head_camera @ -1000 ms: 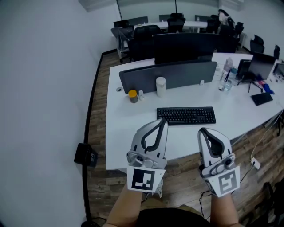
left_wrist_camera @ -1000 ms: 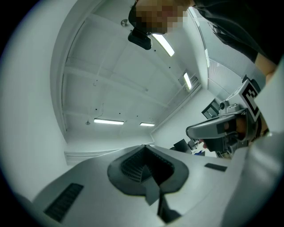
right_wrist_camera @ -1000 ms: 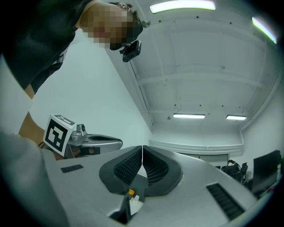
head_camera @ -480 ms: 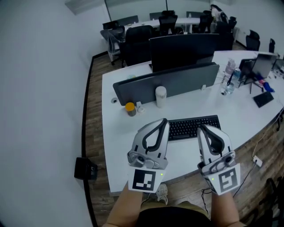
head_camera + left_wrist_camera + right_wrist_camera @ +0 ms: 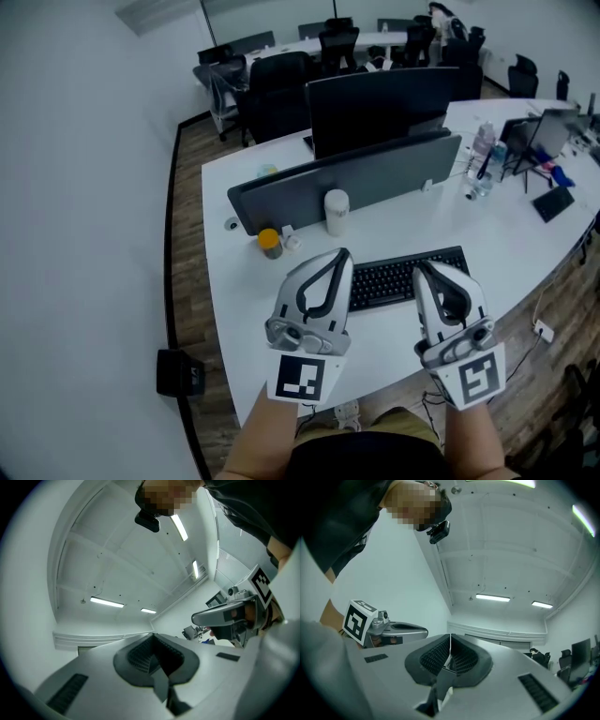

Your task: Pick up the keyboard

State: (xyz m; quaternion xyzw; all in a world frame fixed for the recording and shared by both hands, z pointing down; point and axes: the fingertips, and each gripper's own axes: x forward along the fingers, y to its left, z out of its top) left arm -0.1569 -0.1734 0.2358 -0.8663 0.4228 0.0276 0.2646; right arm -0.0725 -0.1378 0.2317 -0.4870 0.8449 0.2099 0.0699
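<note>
A black keyboard (image 5: 389, 277) lies flat on the white desk (image 5: 511, 244), partly hidden behind both grippers in the head view. My left gripper (image 5: 343, 253) hangs over the keyboard's left end, jaws shut and empty. My right gripper (image 5: 422, 267) hovers over the keyboard's middle, also shut with nothing in it. In the left gripper view the left gripper (image 5: 152, 635) points up at the ceiling, and the right gripper (image 5: 225, 616) shows at the side. The right gripper view shows the right gripper (image 5: 450, 637) closed, with the left gripper (image 5: 393, 631) beside it.
A grey divider panel (image 5: 347, 178) and a dark monitor (image 5: 380, 98) stand behind the keyboard. A white cylinder (image 5: 337, 212) and a yellow-lidded jar (image 5: 270, 243) sit left of centre. Bottles (image 5: 480, 159), a stand and a black pad (image 5: 553, 202) are at the right. Office chairs (image 5: 281, 84) fill the back.
Both grippers have moved forward from the desk's near edge to over the keyboard. The desk and keyboard appear nearer in the head view. Both stay shut.
</note>
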